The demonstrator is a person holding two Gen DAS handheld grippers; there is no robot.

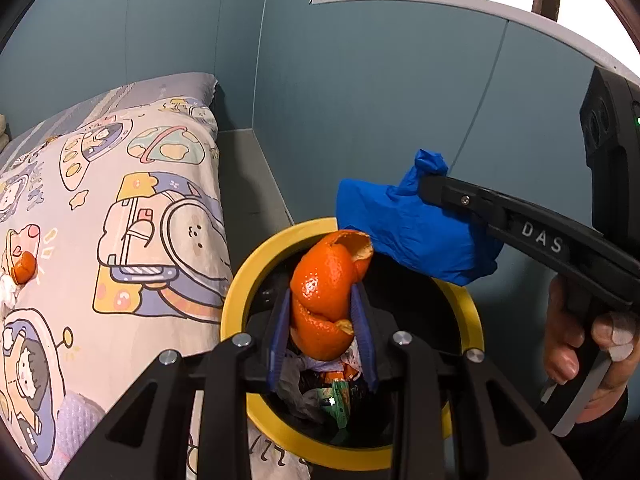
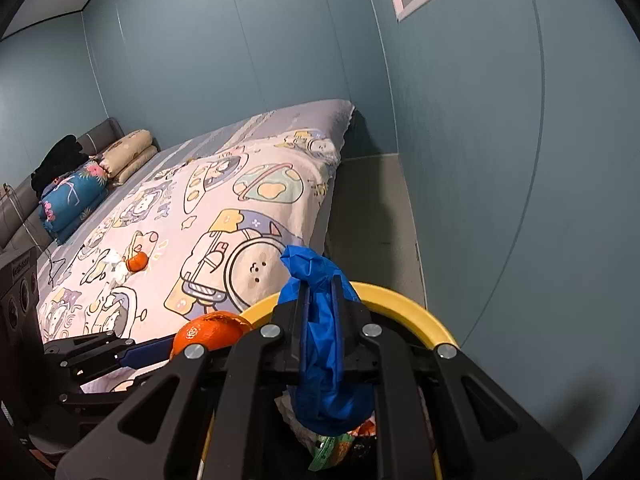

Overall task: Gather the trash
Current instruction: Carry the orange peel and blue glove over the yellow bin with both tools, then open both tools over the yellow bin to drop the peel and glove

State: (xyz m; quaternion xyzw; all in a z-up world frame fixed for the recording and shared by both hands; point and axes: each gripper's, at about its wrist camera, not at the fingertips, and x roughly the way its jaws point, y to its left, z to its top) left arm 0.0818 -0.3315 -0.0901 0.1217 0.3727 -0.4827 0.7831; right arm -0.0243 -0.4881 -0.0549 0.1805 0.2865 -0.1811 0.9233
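Over the yellow-rimmed bin (image 1: 236, 292) we held the orange peel (image 1: 326, 300) in the left gripper (image 1: 322, 320), jaws clamped on its curled middle; light, brittle, it needed little force. Beside it the right gripper (image 2: 320, 328) pinched the limp blue glove (image 2: 324, 344). Beyond the bin, more peel (image 2: 137, 261) lay on the bed (image 2: 248, 184).

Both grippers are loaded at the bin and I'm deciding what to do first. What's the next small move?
Probably open the left gripper: its orange peel already hangs over the yellow-rimmed trash bin, so it should drop in. The right gripper, shut on the blue glove, can release next.
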